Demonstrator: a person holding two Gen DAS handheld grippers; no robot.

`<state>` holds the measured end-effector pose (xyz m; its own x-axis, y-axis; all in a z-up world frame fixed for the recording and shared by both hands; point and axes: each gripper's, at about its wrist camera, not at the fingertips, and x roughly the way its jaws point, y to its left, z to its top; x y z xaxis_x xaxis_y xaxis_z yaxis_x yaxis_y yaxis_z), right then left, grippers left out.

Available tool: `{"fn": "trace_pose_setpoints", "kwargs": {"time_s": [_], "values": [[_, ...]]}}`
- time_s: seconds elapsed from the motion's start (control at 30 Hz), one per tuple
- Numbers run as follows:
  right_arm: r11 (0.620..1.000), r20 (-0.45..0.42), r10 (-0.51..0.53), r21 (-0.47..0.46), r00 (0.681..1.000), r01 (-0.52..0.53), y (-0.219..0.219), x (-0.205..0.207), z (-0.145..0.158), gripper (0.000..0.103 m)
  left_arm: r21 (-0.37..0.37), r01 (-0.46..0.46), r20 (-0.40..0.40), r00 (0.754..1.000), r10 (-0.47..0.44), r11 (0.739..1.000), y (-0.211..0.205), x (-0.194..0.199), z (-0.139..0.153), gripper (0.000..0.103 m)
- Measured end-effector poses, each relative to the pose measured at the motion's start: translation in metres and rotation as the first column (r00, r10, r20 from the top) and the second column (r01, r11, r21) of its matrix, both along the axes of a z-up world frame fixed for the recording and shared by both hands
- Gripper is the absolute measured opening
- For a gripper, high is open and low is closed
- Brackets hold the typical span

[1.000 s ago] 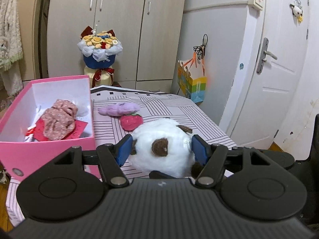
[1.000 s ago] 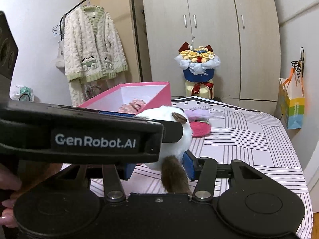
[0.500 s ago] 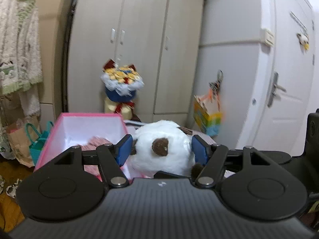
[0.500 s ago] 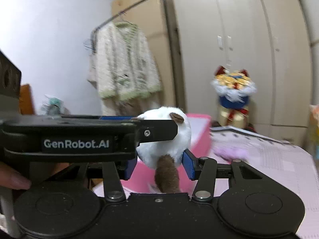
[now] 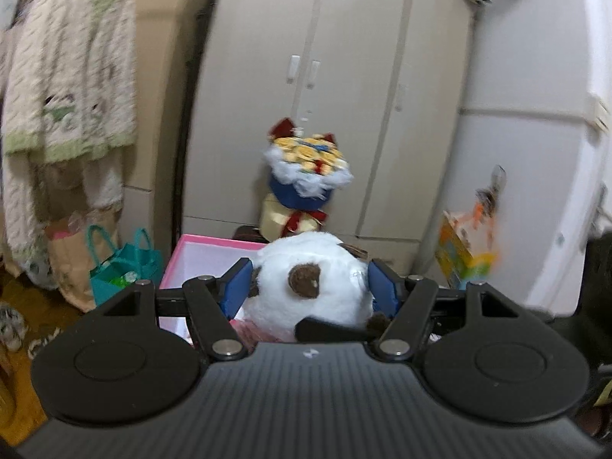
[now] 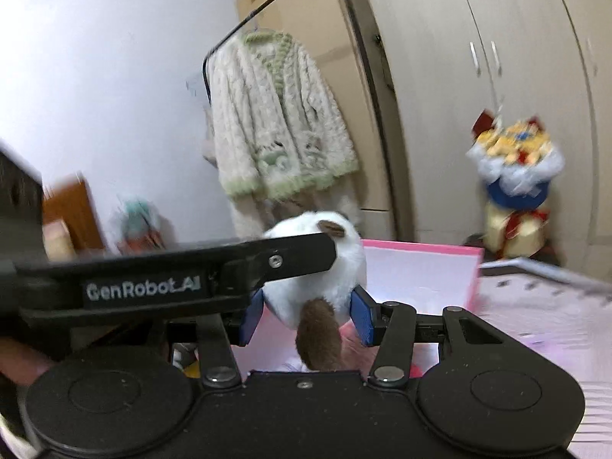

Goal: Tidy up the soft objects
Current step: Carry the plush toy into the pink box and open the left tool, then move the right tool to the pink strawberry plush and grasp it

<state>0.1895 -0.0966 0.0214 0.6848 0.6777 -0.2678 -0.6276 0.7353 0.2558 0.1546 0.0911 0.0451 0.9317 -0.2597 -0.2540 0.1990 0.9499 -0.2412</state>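
Observation:
A white plush toy (image 5: 317,287) with brown patches is held in the air by both grippers. My left gripper (image 5: 311,287) is shut on its sides. My right gripper (image 6: 308,311) is shut on the same white plush toy (image 6: 321,279), whose brown tail hangs down between the blue pads. The toy hangs above the open pink box (image 5: 206,252), which also shows in the right wrist view (image 6: 424,246). A pink fabric item (image 5: 252,331) lies in the box, mostly hidden by the gripper.
A flower bouquet (image 5: 306,176) stands behind the box before the wardrobe (image 5: 325,95). A knitted cardigan (image 6: 275,122) hangs on a rack at the left. A teal bag (image 5: 122,267) sits on the floor. The striped bedspread (image 6: 535,306) lies to the right.
Both grippers have lifted the plush toy off the striped bedspread and carried it left, over the pink box. Both views have tilted upward.

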Motion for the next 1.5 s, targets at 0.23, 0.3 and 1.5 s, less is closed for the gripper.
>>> {"fn": "trace_pose_setpoints", "kwargs": {"time_s": [0.23, 0.3, 1.5], "values": [[0.999, -0.073, 0.050, -0.011, 0.996, -0.051, 0.009, 0.046, -0.009, 0.055, -0.066, 0.002, -0.098, 0.995, -0.009, 0.998, 0.024, 0.046, -0.006, 0.064], [0.997, -0.082, 0.063, -0.045, 0.995, -0.067, 0.013, 0.054, -0.011, 0.055, -0.061, -0.010, -0.120, 0.993, 0.003, 0.998, 0.024, 0.052, -0.011, 0.064], [0.972, -0.099, -0.228, -0.078, 0.969, 0.221, -0.135, -0.022, 0.007, 0.070, 0.072, 0.066, -0.015, 0.998, -0.065, 0.995, -0.037, -0.037, -0.017, 0.071]]}}
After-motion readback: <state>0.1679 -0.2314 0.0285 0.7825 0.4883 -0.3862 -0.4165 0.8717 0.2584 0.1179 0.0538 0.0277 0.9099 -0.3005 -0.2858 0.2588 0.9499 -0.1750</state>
